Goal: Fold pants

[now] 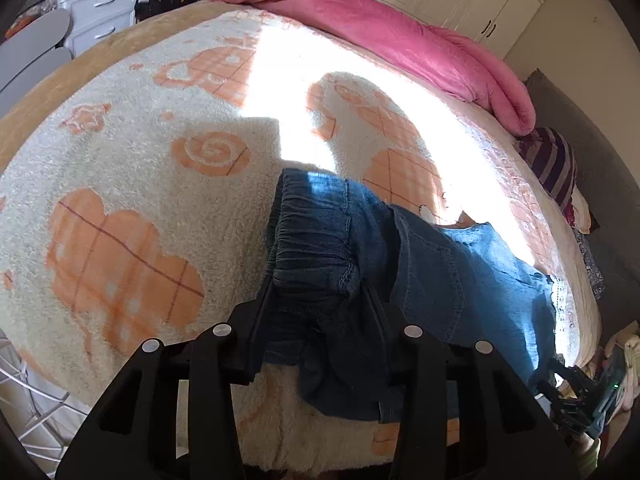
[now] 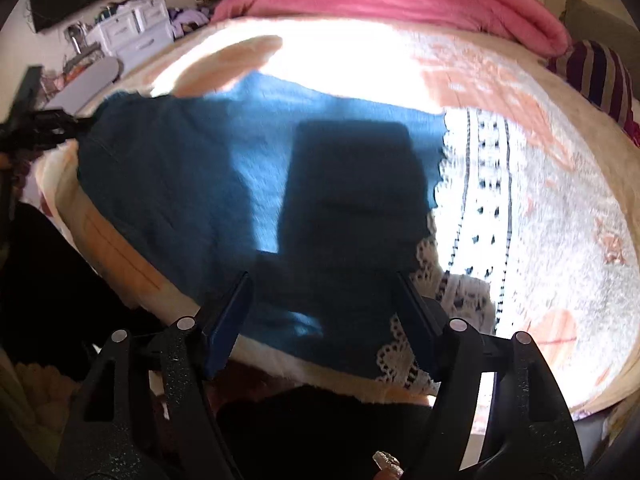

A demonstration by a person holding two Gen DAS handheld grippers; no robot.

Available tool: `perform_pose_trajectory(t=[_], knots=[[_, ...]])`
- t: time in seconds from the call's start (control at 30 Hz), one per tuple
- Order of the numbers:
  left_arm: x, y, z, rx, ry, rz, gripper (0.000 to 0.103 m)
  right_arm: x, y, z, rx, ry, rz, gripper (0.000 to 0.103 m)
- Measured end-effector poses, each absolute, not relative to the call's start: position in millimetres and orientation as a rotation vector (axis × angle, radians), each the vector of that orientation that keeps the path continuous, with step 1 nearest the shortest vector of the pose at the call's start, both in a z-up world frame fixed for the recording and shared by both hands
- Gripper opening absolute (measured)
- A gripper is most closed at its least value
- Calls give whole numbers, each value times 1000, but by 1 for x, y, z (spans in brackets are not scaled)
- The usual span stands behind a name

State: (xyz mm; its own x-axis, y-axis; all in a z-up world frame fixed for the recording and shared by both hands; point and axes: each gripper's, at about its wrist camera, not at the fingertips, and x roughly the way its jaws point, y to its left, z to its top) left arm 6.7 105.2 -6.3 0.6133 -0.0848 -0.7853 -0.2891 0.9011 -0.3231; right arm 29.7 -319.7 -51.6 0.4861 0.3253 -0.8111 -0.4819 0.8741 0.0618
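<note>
Denim pants (image 1: pixel 432 264) are judged soft and floppy; the elastic waistband (image 1: pixel 316 240), at 12 o'clock, is pinched by the left claw (image 1: pixel 316 300). The right claw (image 2: pixel 324 300) is parted, empty.

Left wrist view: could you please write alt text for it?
Blue denim pants lie on a cream and orange blanket, their gathered waistband between the left tool's black fingers. A pink quilt lies along the far edge.

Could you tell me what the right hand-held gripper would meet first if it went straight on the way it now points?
Most likely the blue pants spread on the bed: the right hand-held gripper points down at the cloth near the lace hem, jaws open around it. Depth is hard to judge.
</note>
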Motion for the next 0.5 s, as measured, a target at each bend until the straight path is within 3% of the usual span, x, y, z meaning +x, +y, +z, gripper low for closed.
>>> perform_pose_trajectory(t=[0.1,0.27,0.33,0.43,0.47,0.5], knots=[[-7,104,8,-382,921,138,41,23,-321,-54,-189,939,501,65],[-2,112,-12,-388,1033,168,43,22,-319,-57,-197,937,503,72],[-5,114,-6,-393,1003,177,50,19,-315,-57,-222,935,501,72],[-17,97,26,-277,890,199,52,10,-320,-49,-205,891,513,72],[-20,86,41,-230,847,166,55,7,-323,-45,-186,871,519,72],[-20,79,48,-206,832,139,66,5,-324,-41,-173,854,522,72]])
